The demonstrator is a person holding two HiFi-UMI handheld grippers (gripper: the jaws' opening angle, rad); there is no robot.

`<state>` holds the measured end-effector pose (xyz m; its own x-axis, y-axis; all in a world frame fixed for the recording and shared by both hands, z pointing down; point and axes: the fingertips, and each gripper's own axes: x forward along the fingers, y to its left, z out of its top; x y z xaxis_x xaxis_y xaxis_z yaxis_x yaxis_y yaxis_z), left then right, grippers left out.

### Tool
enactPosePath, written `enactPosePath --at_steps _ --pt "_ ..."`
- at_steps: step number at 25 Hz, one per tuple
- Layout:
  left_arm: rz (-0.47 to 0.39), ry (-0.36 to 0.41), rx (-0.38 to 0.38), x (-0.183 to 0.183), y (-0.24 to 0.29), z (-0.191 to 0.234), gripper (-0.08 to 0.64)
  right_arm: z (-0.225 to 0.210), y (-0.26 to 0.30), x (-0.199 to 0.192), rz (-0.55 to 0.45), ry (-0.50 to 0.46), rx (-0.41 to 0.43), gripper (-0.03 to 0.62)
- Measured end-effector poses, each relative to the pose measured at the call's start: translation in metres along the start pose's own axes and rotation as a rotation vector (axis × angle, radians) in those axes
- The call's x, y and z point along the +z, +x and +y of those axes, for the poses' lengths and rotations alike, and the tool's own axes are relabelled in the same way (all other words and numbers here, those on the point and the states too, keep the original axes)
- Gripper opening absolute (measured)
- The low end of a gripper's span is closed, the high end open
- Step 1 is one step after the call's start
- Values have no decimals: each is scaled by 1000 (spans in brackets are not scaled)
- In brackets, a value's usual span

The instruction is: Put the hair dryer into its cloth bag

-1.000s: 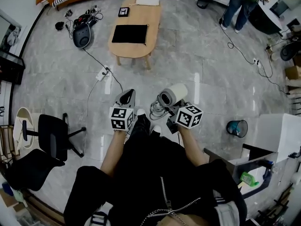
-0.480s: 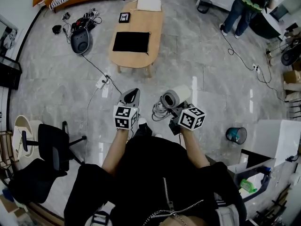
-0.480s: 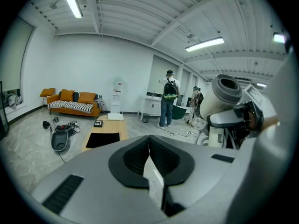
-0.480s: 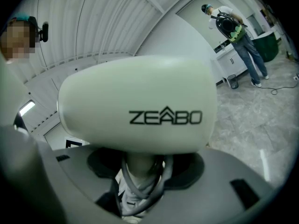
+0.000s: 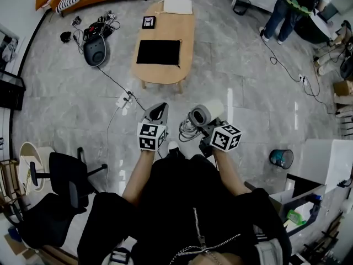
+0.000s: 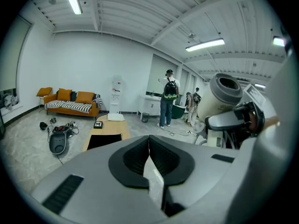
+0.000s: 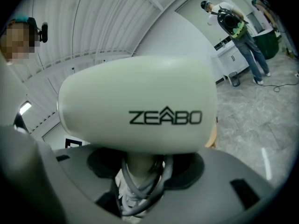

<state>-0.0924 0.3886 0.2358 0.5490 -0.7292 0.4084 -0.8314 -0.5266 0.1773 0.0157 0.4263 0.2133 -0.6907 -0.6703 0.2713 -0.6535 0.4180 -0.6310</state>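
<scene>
My right gripper (image 5: 201, 127) is shut on the handle of a cream hair dryer (image 5: 203, 114), with its grey cord (image 5: 186, 130) coiled round the handle. In the right gripper view the dryer's barrel (image 7: 140, 104) fills the frame, and handle and cord (image 7: 138, 183) sit between the jaws. My left gripper (image 5: 159, 109) is shut on nothing, level with the right one at its left; its pads (image 6: 140, 158) meet. The black cloth bag (image 5: 159, 52) lies flat on the oval wooden table (image 5: 182, 32) ahead, seen also as the bag (image 6: 101, 140) in the left gripper view.
On the table's far end lie a white pad (image 5: 177, 6) and a marker card (image 5: 149, 22). A power strip (image 5: 122, 99) and cable cross the floor at left. A grey device (image 5: 95, 49), an office chair (image 5: 67, 173), a teal bin (image 5: 281, 158) and a standing person (image 5: 288, 7) surround.
The table and floor have drifted right and slightly nearer in the head view as the person steps forward. Both grippers keep their pose, with the dryer held throughout.
</scene>
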Motion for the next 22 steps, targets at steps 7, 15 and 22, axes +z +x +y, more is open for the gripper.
enactPosePath --at_steps 7,15,22 --pt "-3 -10 -11 5 6 16 14 3 18 -3 19 5 -22 236" --pt "13 -25 -8 2 21 27 14 -10 24 10 -9 18 -38 236" --pt "24 -11 6 14 47 41 14 -29 48 28 -8 33 -10 236"
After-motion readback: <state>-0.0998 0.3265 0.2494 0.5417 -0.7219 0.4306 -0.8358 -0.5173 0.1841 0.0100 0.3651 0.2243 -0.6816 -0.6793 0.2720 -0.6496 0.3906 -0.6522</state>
